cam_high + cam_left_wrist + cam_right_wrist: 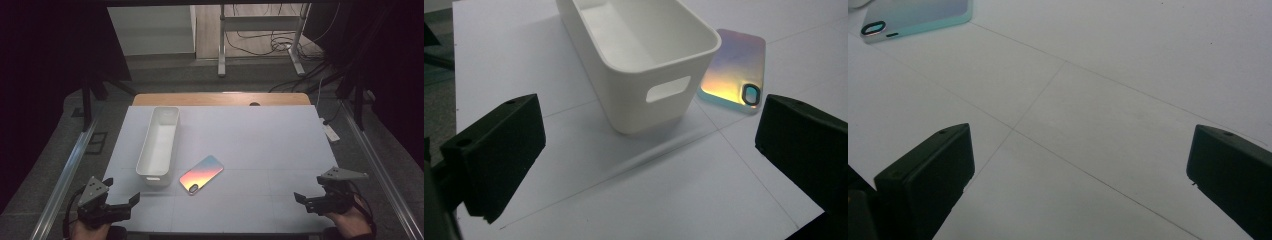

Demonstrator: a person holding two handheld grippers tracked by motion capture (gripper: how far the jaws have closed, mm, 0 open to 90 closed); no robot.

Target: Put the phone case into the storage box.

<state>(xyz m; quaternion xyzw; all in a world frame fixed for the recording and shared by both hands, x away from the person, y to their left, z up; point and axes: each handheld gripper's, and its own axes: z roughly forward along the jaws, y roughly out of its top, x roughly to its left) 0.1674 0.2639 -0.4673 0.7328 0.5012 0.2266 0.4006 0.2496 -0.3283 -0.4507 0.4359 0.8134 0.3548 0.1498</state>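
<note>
A phone case [201, 174] with an iridescent rainbow back lies flat on the white table, camera hole toward me. Just left of it stands a long white bin [159, 144], empty, with a handle slot in its near end [667, 89]. My left gripper [122, 204] hovers at the table's front left corner, open, with nothing between its jaws; the bin and the phone case [736, 70] lie ahead of it. My right gripper [306, 200] is at the front right, open and holding nothing, and the phone case [918, 17] shows at its view's top left.
The white table sheet [260, 145] has faint grid lines. A wooden table edge [220, 99] runs along the back. Metal rails [70, 165] flank both sides, and a stand with cables [260, 40] is on the floor beyond.
</note>
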